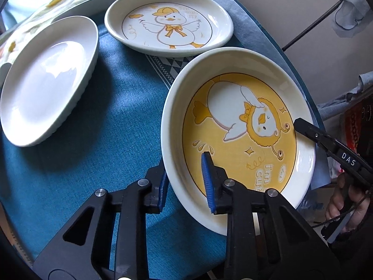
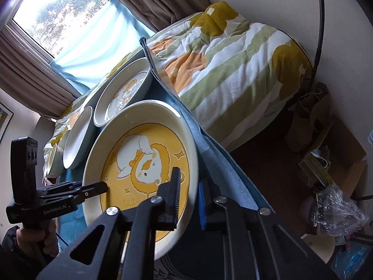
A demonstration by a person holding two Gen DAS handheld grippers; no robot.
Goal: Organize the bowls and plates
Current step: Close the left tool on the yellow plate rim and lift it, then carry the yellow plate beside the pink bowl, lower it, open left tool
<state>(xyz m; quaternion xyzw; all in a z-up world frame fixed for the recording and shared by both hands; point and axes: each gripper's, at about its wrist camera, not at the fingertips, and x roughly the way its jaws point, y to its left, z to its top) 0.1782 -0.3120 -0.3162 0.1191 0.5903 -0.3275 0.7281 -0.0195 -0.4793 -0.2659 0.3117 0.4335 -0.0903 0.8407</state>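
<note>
A yellow duck plate (image 1: 237,126) sits near the right edge of the blue-clothed table (image 1: 105,121). My left gripper (image 1: 185,182) straddles its near rim, one blue pad inside and one outside, gripping it. My right gripper (image 2: 188,200) straddles the opposite rim of the same plate (image 2: 139,163) and grips it too; one of its fingers (image 1: 310,130) shows in the left wrist view. A white duck plate (image 1: 167,21) lies at the back and a plain white plate (image 1: 46,79) at the left.
A bed with a striped flowered quilt (image 2: 233,70) runs along the table's far side. A small bowl (image 2: 54,161) sits beyond the plain plate. Bags and clutter (image 2: 333,198) lie on the floor at the right.
</note>
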